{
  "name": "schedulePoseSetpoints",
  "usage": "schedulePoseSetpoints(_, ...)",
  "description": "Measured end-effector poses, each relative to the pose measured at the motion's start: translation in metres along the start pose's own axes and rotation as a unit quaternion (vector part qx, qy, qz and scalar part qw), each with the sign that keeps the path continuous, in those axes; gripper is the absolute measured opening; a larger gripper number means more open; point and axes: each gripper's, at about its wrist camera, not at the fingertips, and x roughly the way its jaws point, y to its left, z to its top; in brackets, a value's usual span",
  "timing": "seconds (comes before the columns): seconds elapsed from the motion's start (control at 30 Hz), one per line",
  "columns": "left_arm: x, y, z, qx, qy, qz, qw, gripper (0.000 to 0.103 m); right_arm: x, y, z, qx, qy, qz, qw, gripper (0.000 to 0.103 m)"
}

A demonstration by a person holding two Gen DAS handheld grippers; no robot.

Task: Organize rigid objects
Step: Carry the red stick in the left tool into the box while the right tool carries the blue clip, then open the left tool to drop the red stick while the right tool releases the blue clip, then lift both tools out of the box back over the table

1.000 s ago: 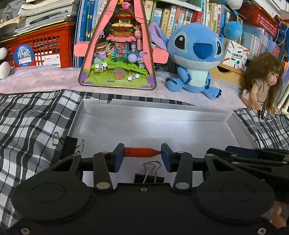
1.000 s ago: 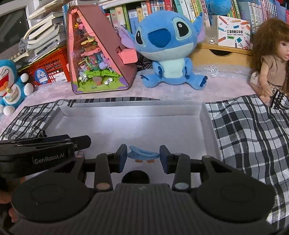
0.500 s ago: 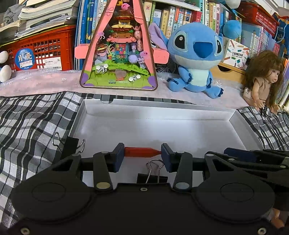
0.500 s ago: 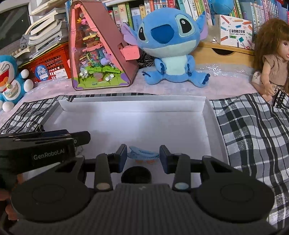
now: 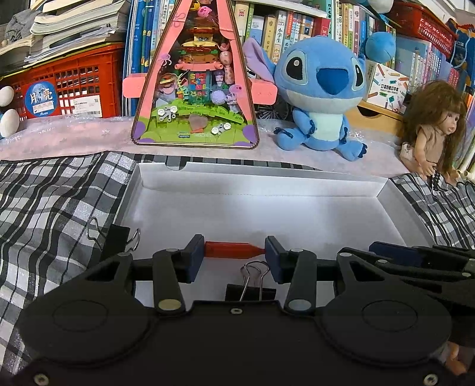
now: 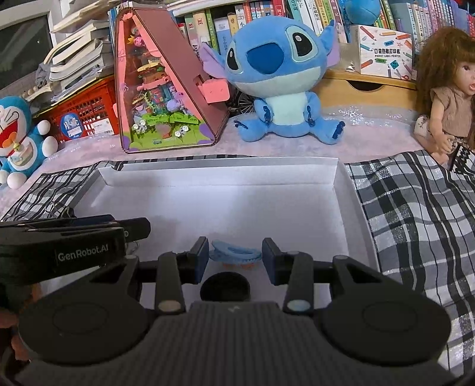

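Checked black-and-white cloth (image 5: pixel 53 202) is covering the surface, a white tray (image 5: pixel 261 184) lying on it before crowded bookshelves (image 5: pixel 297 23). Two binder clips are showing. The left gripper (image 5: pixel 234 251) is clamping one red pen (image 5: pixel 231 249), lying crosswise over the tray. The right gripper (image 6: pixel 234 256) is easing open around one blue hair clip (image 6: pixel 234 254), not gripping it.

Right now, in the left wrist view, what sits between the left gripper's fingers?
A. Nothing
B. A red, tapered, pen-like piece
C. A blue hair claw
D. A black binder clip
B: the red tapered piece spans the gap of the left gripper, touching both pads, above the white box; the black binder clip lies lower, nearer the camera.
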Motion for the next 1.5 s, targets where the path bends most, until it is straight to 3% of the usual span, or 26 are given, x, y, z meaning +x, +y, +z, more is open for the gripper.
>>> schedulePoseSetpoints(0.23, -0.012, 0.005, -0.002, -0.010, -0.002, -0.011, 0.9999, 0.055, -0.004, -0.001, -0.003, 0.004, -0.008, 0.001, 1.000, 0.061)
schedulePoseSetpoints(0.5, -0.050, 0.007, -0.008, 0.003, -0.039, -0.015, 0.9991, 0.078, -0.027, -0.003, -0.007, 0.002, -0.042, 0.005, 0.999, 0.078)
schedulePoseSetpoints(0.7, -0.083, 0.012, -0.016, 0.006, -0.058, -0.033, 0.9978, 0.084, -0.052, -0.007, -0.012, 0.001, -0.070, 0.014, 0.997, 0.089)
schedulePoseSetpoints(1.1, -0.134, 0.009, -0.058, 0.043, -0.073, -0.052, 0.9950, 0.085, -0.101, 0.000, -0.037, -0.026, -0.117, 0.021, 0.993, 0.102)
schedulePoseSetpoints(1.5, -0.178, 0.002, -0.104, 0.075, -0.106, -0.059, 0.9898, 0.085, -0.136, 0.011, -0.071, -0.060, -0.141, 0.026, 0.988, 0.103)
